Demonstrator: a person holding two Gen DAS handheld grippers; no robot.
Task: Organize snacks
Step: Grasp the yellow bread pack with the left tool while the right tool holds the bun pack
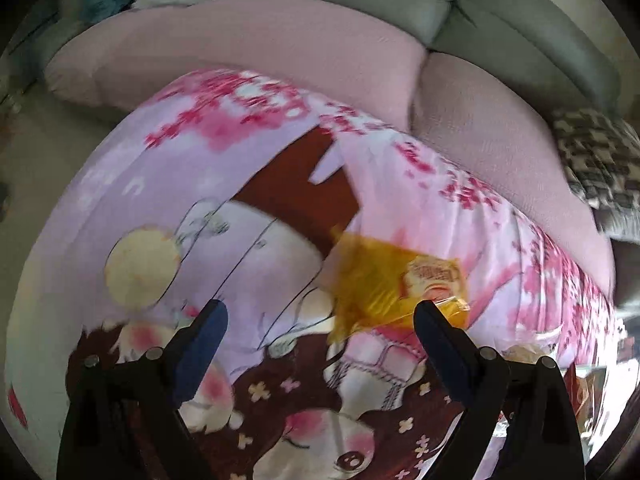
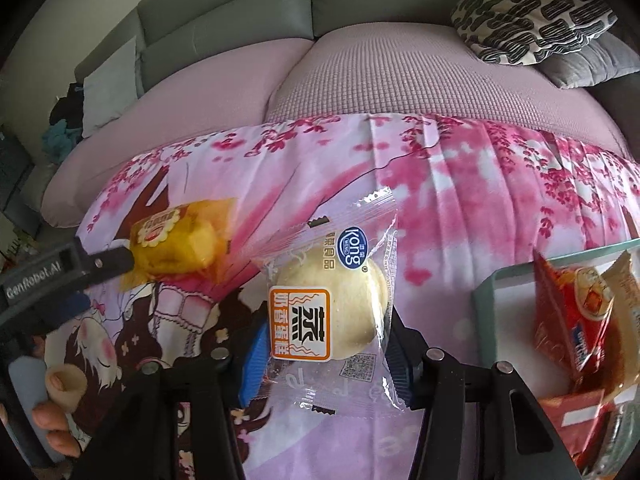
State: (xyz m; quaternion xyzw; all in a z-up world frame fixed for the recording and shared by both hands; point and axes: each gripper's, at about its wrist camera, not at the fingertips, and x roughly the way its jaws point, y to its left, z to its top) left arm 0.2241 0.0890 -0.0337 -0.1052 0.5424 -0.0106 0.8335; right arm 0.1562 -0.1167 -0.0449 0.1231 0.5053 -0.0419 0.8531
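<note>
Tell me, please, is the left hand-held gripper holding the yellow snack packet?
No, the left hand-held gripper stands wide open, with the yellow snack packet lying free beyond it.

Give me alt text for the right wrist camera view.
The right tool is shut on a clear-wrapped pale steamed cake above a pink cartoon-print cloth. A yellow-wrapped snack lies left by the left tool; red packets sit in a container right.
</note>
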